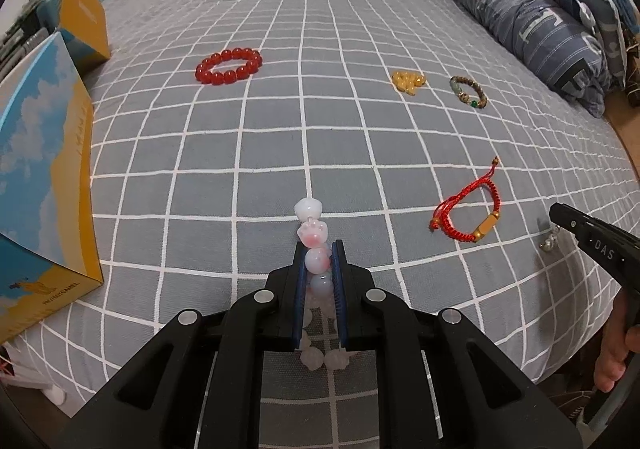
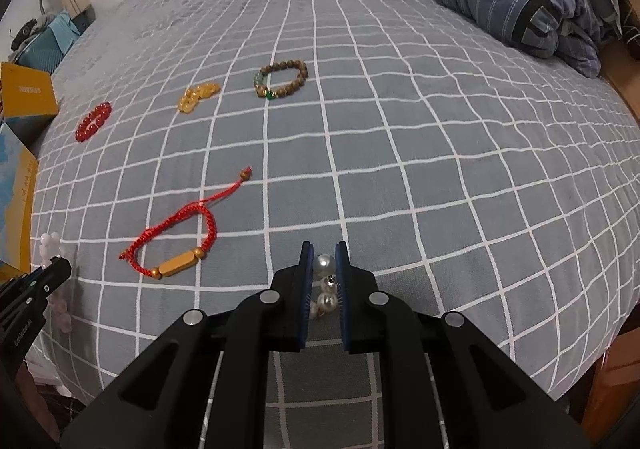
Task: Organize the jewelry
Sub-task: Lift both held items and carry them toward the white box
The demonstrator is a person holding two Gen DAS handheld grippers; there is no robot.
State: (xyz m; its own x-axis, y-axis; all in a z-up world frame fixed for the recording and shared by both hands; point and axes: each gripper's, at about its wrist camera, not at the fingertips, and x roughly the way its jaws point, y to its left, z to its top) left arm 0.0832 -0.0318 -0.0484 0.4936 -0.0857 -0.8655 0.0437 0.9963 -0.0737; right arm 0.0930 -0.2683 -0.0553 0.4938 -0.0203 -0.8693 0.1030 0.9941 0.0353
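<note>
- The left claw (image 1: 319,263) is gripping a pink bead bracelet (image 1: 314,233) at the near edge of the bed (image 1: 360,153); the blue pads are pressing on beads, with more beads sticking out past the tips and hanging below.
- The right claw (image 2: 324,263) is clamping a pearl piece (image 2: 325,267), also at the bed's near edge, further toward the right side; one pearl is sitting between the tips and others are trailing back between the fingers.
- Still lying on the bed: a red cord bracelet (image 1: 470,215) between the two claws, a red bead bracelet (image 1: 229,66) toward the left edge, and amber beads (image 1: 408,81) just beside a brown bead bracelet (image 1: 469,91), well out toward the middle.
- Boxes (image 1: 48,177) are standing along the left edge of the bed.
- The step in hand looks like the pick-up: both pieces are gripped, yet neither is clearly lifting off the cover.
- Next, each hand is likely needing to raise its piece clear so dangling beads are not dragging, then carry it to wherever the jewelry is being gathered; the boxes seem a likely place, though I cannot tell.
</note>
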